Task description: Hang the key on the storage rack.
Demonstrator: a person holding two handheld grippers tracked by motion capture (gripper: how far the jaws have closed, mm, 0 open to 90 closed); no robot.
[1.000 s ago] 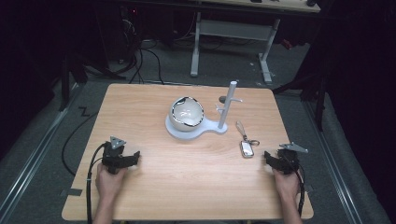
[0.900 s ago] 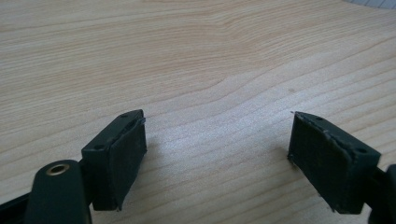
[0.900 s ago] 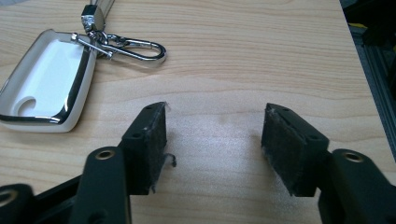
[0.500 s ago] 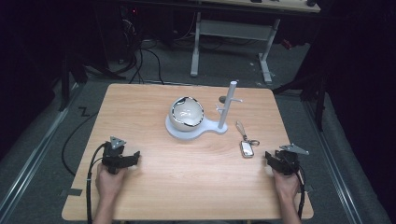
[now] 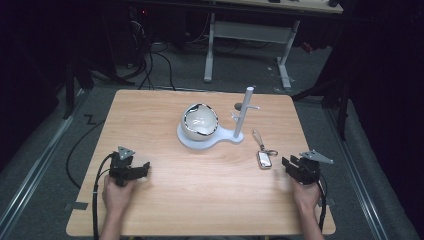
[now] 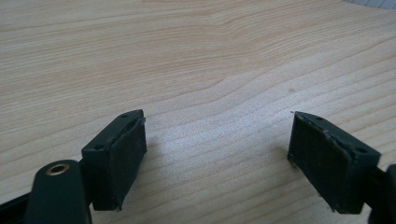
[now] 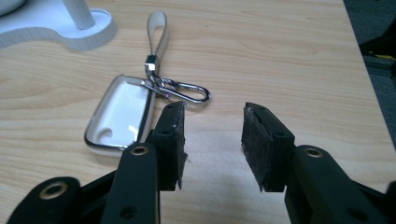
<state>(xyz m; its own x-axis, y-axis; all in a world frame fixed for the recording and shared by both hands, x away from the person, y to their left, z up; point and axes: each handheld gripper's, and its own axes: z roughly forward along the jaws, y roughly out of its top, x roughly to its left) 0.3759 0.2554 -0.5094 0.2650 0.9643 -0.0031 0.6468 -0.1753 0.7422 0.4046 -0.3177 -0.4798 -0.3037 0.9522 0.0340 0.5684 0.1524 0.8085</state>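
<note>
My right tongs (image 7: pixel 212 144) sit low over the counter (image 5: pixel 165 210), jaws have just been closing, now half-spread with nothing but bare wood between them. Key fob (image 7: pixel 120 113) lies flat just left of my left jaw in the right gripper view (white face, chrome rim), not touching the pads as far as I can tell. Its carabiner clip (image 7: pixel 184 91) and white strap loop (image 7: pixel 158 32) run away toward the white stand base (image 7: pixel 56 28). In the high view the fob (image 5: pixel 264 159) is just beside the right tongs (image 5: pixel 298 167), near the counter's right edge. Left tongs (image 6: pixel 217 149) spread wide over bare wood, well apart from the fob.
</note>
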